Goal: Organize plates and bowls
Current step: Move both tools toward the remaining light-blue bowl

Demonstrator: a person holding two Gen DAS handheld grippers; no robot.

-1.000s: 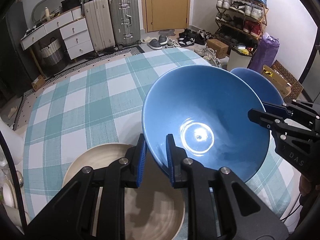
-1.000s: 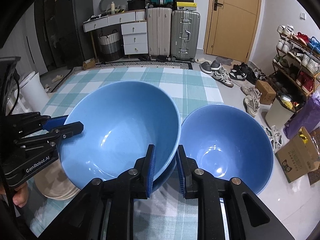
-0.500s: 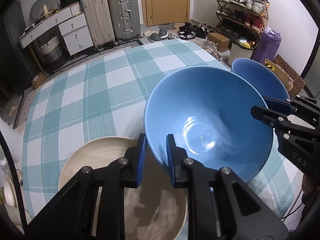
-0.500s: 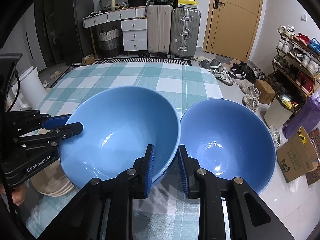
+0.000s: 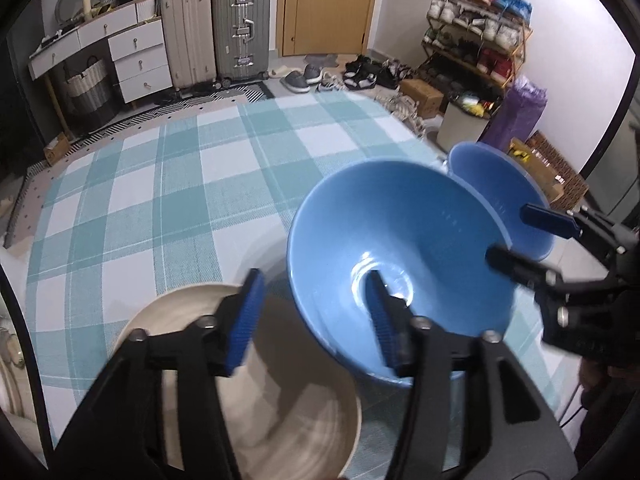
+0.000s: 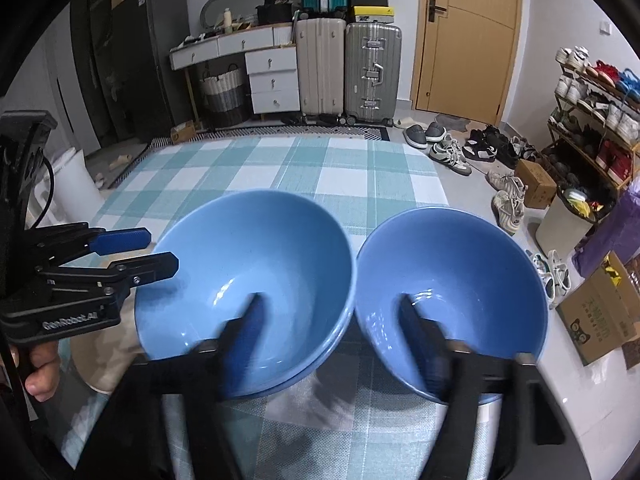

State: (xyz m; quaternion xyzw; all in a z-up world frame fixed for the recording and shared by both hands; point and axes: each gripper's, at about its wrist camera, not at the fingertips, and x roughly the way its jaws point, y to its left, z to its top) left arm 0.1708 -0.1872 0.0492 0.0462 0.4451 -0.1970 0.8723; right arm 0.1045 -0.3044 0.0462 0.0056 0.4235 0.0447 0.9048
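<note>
A large blue bowl (image 5: 400,248) sits nested on another blue bowl on the checked tablecloth (image 5: 160,184); it also shows in the right wrist view (image 6: 248,280). A second blue bowl (image 6: 452,288) stands to its right, also in the left wrist view (image 5: 500,184). A stack of cream plates (image 5: 288,400) lies at the near left. My left gripper (image 5: 316,320) is open, its fingers either side of the large bowl's near rim. My right gripper (image 6: 332,340) is open, straddling the gap between the two bowls.
The round table's edge (image 6: 440,192) drops off to the right, near shoes and a cardboard box (image 6: 600,312) on the floor. Suitcases (image 6: 372,68) and drawers stand at the back wall. A shoe rack (image 5: 476,40) is at the right.
Both grippers have opened and let go of the large blue bowl's rim. The bowl has come down onto the bowl beneath it.
</note>
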